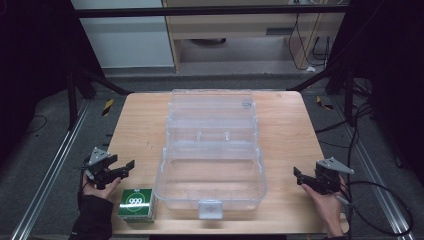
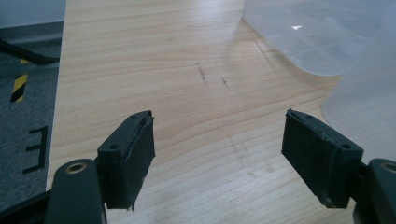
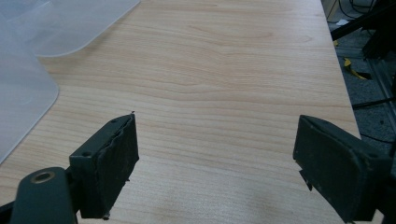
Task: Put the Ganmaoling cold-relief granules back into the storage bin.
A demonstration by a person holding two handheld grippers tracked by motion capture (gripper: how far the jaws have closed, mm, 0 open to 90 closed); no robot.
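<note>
- A light wooden counter [image 1: 140,130] seen from above, in a dim room with dark floor around it.
- A large clear plastic box [image 1: 212,150] sits in the middle of the counter, its lid open and laid back toward the far edge. Its latch tab points at the near edge.
- A small green box [image 1: 136,204] with a white round logo lies near the near-left corner of the counter, just beside the clear plastic box's near-left corner.
- The left claw [image 1: 121,170] is held by the person's left hand [image 1: 97,187] over the left side of the counter, close to the near edge. Its jaws are spread apart and hold nothing. The green box lies near it, slightly closer to the near edge and a little to its right.
- In the left gripper view, the left claw [image 2: 219,154] frames bare wood, with the clear plastic box [image 2: 327,42] off to the upper right.
- The right claw [image 1: 303,180] is held by the person's right hand [image 1: 327,202] over the right side of the counter, near the near edge. Its jaws are also spread wide, empty, and point toward the clear plastic box, apart from it.
- In the right gripper view, the right claw [image 3: 217,158] frames bare wood, with the clear plastic box [image 3: 28,60] at the upper left.
</note>
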